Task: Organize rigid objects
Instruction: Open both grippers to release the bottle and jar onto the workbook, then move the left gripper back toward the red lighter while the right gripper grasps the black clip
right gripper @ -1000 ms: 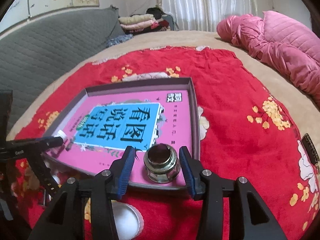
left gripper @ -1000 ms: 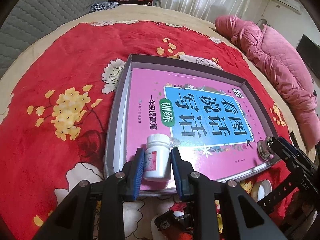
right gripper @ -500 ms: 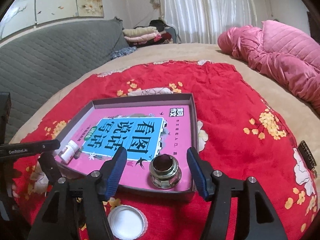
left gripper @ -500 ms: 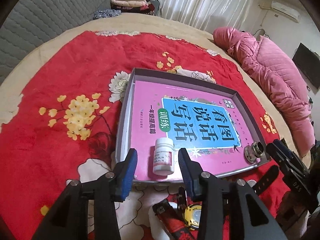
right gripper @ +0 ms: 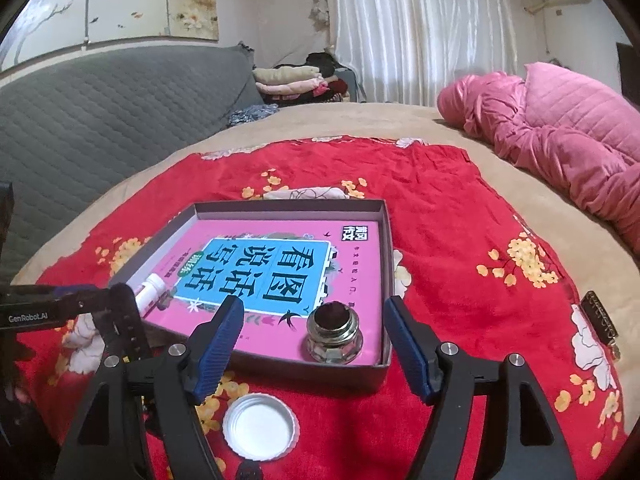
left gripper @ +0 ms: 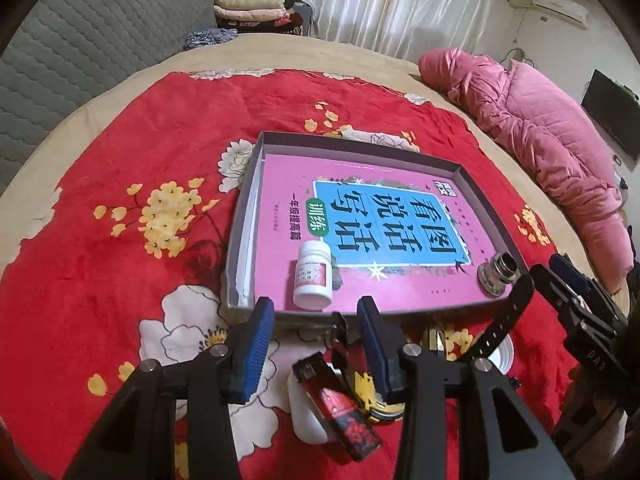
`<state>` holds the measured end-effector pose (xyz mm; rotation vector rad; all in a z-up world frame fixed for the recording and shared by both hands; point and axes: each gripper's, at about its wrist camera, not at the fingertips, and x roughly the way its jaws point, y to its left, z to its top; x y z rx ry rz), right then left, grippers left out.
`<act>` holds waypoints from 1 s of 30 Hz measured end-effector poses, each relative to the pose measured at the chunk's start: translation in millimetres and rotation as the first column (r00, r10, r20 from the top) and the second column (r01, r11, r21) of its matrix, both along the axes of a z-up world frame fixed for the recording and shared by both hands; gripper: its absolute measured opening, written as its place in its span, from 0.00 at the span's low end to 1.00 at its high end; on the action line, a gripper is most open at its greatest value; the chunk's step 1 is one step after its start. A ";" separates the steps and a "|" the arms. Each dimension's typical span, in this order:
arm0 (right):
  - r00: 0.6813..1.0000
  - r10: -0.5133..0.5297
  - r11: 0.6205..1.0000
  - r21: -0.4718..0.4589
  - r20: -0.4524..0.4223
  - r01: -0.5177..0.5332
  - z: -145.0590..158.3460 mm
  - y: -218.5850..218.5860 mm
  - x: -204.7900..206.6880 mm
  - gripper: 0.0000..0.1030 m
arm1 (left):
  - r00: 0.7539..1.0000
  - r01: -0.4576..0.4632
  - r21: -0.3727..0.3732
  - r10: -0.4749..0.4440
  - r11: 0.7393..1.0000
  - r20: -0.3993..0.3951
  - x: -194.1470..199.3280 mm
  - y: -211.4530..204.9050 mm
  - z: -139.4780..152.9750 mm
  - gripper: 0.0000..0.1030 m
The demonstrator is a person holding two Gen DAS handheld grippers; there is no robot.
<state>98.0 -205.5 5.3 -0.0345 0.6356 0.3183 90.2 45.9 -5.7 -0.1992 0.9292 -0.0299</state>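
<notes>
A shallow grey tray (left gripper: 360,145) (right gripper: 385,240) lies on the red flowered blanket with a pink and blue book flat inside it. A white pill bottle (left gripper: 314,276) (right gripper: 150,290) stands on the book's near left corner. My left gripper (left gripper: 315,318) is open just behind it, pads clear of it. A metal threaded fitting (right gripper: 334,332) (left gripper: 498,276) sits in the tray's near right corner. My right gripper (right gripper: 312,314) hangs before it, jaws opening wide, nothing pressed between them.
A white jar lid (right gripper: 260,426) lies on the blanket in front of the tray. A red lighter-like box (left gripper: 340,400), a yellow tape measure (left gripper: 372,394) and another white piece lie under my left gripper. A pink quilted coat (right gripper: 560,128) lies at the right.
Both grippers opened and drew back and upward from the tray. The left one released the white bottle, the right one released the metal fitting; both objects stay in the tray.
</notes>
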 end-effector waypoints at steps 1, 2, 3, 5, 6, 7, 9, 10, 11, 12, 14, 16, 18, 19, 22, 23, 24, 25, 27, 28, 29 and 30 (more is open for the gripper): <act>1.000 0.002 1.000 -0.006 -0.004 -0.002 -0.9 0.7 -1.1 0.72 | 1.000 0.003 0.003 -0.003 1.000 -0.001 -1.4 -1.3 0.0 0.42; 1.000 0.001 1.000 -0.011 -0.009 -0.001 -2.0 1.3 -2.3 0.72 | 1.000 0.004 0.008 -0.004 1.000 -0.001 -3.0 -2.5 0.0 0.42; 1.000 -0.001 1.000 -0.014 -0.013 0.001 -3.0 1.4 -3.7 0.72 | 1.000 0.006 0.013 -0.006 1.000 -0.003 -5.0 -4.1 -0.1 0.45; 1.000 -0.007 1.000 -0.018 -0.016 0.007 -3.7 0.4 -6.0 0.72 | 1.000 0.011 0.011 -0.011 1.000 -0.009 -7.9 -5.6 -0.9 0.51; 1.000 -0.011 1.000 -0.019 -0.015 0.011 -3.6 -0.5 -7.1 0.72 | 1.000 0.015 0.008 -0.015 1.000 -0.011 -9.1 -6.3 -1.3 0.52; 1.000 -0.014 1.000 -0.019 -0.018 0.014 -3.6 -1.5 -8.3 0.72 | 1.000 0.021 0.007 -0.021 1.000 -0.012 -10.9 -7.5 -1.1 0.52; 0.999 -0.022 1.000 -0.009 -0.028 0.022 -3.9 -3.8 -11.1 0.72 | 0.999 0.030 0.007 -0.030 1.000 -0.018 -13.9 -8.7 -1.0 0.52; 0.999 -0.024 1.000 -0.002 -0.037 0.024 -4.6 -5.0 -12.6 0.72 | 0.999 0.033 0.006 -0.033 0.999 -0.020 -14.9 -9.1 -1.1 0.52; 0.999 -0.026 1.000 -0.001 -0.043 0.026 -5.0 -5.7 -13.5 0.72 | 0.999 0.034 0.006 -0.034 0.999 -0.023 -16.4 -9.5 -1.2 0.52; 0.998 -0.030 1.000 -0.004 -0.047 0.029 -5.5 -5.9 -14.1 0.72 | 0.999 0.034 0.005 -0.034 0.999 -0.026 -17.9 -9.4 -1.4 0.52; 0.998 -0.039 0.999 -0.011 -0.056 0.038 -6.4 -6.9 -15.8 0.72 | 0.999 0.038 0.005 -0.038 0.999 -0.030 -20.5 -10.1 -1.9 0.52; 0.997 -0.044 0.999 -0.011 -0.065 0.044 -7.0 -7.8 -16.8 0.72 | 0.999 0.043 0.011 -0.042 0.999 -0.030 -22.9 -11.5 -1.8 0.53; 0.996 -0.050 0.999 -0.012 -0.077 0.050 -8.0 -8.1 -18.8 0.72 | 0.998 0.046 0.011 -0.046 0.999 -0.039 -24.2 -12.4 -2.7 0.53; 0.995 -0.049 0.999 -0.012 -0.083 0.049 -8.8 -7.5 -19.6 0.72 | 0.998 0.048 0.011 -0.048 0.999 -0.043 -24.6 -12.9 -3.0 0.53; 0.995 -0.040 0.999 -0.023 -0.096 0.038 -9.9 -4.2 -24.0 0.72 | 0.997 0.054 0.017 -0.054 0.998 -0.049 -26.9 -15.4 -3.4 0.53; 0.994 -0.035 0.999 -0.028 -0.099 0.033 -10.1 -2.3 -25.8 0.72 | 0.997 0.057 0.018 -0.056 0.998 -0.050 -27.3 -16.5 -3.1 0.53; 0.994 -0.028 0.999 -0.031 -0.102 0.025 -10.0 -0.5 -27.6 0.72 | 0.997 0.059 0.020 -0.058 0.998 -0.052 -28.2 -17.4 -3.2 0.53; 0.994 -0.022 0.999 -0.034 -0.105 0.018 -10.4 0.9 -28.9 0.72 | 0.997 0.061 0.023 -0.060 0.998 -0.054 -29.1 -18.2 -3.6 0.53; 0.994 -0.012 0.999 -0.050 -0.112 0.006 -11.9 4.9 -32.6 0.72 | 0.996 0.065 0.025 -0.064 0.998 -0.059 -30.8 -20.1 -4.5 0.53; 0.993 -0.009 0.998 -0.056 -0.116 0.002 -12.5 6.0 -33.5 0.72 | 0.996 0.066 0.027 -0.064 0.997 -0.062 -31.4 -21.1 -4.9 0.53; 0.992 -0.005 0.998 -0.060 -0.123 -0.002 -13.1 6.9 -34.9 0.72 | 0.996 0.067 0.028 -0.065 0.997 -0.065 -32.3 -21.8 -5.4 0.53; 0.992 -0.004 0.998 -0.061 -0.129 -0.004 -13.8 7.4 -36.5 0.72 | 0.996 0.068 0.028 -0.066 0.997 -0.066 -33.2 -22.4 -5.7 0.53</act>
